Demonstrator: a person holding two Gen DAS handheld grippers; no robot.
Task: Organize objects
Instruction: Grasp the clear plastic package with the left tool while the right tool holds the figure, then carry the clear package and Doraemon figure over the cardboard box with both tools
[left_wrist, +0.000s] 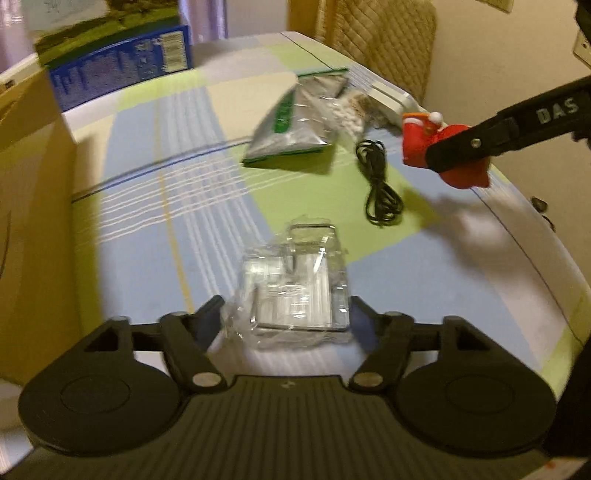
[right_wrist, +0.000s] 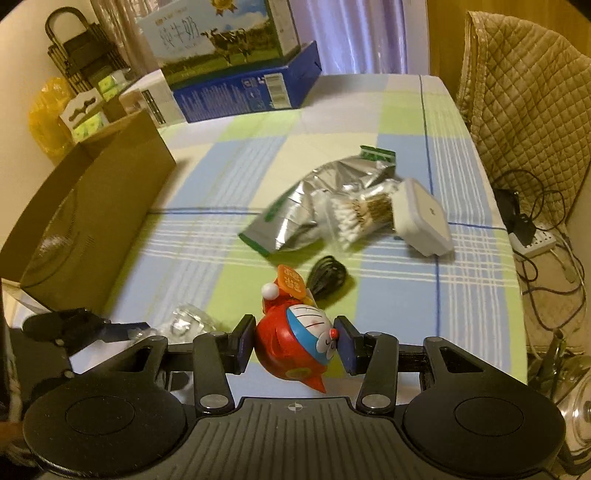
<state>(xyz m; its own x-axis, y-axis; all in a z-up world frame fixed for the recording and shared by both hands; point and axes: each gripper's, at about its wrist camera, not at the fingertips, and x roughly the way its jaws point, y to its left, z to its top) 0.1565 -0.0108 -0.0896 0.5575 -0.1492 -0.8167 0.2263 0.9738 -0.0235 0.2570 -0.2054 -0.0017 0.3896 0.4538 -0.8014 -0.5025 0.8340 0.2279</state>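
My right gripper (right_wrist: 295, 343) is shut on a red and blue cartoon toy figure (right_wrist: 295, 343) and holds it above the plaid tablecloth (right_wrist: 406, 295). The left wrist view shows that toy (left_wrist: 417, 144) at the right, clamped by the right gripper (left_wrist: 454, 155). A clear plastic-wrapped package (left_wrist: 295, 288) lies between the spread fingers of my left gripper (left_wrist: 287, 306), which is open. The right wrist view has the left gripper (right_wrist: 122, 328) low at the left, with the package (right_wrist: 188, 321) at its tips.
A silver foil pouch (right_wrist: 306, 210), a bag of cotton swabs (right_wrist: 354, 218) and a white box (right_wrist: 424, 221) lie mid-table. A coiled black cable (right_wrist: 327, 277) is nearer. An open cardboard box (right_wrist: 92, 214) stands at the left, milk cartons (right_wrist: 221, 48) behind, a quilted chair (right_wrist: 524, 92) at the right.
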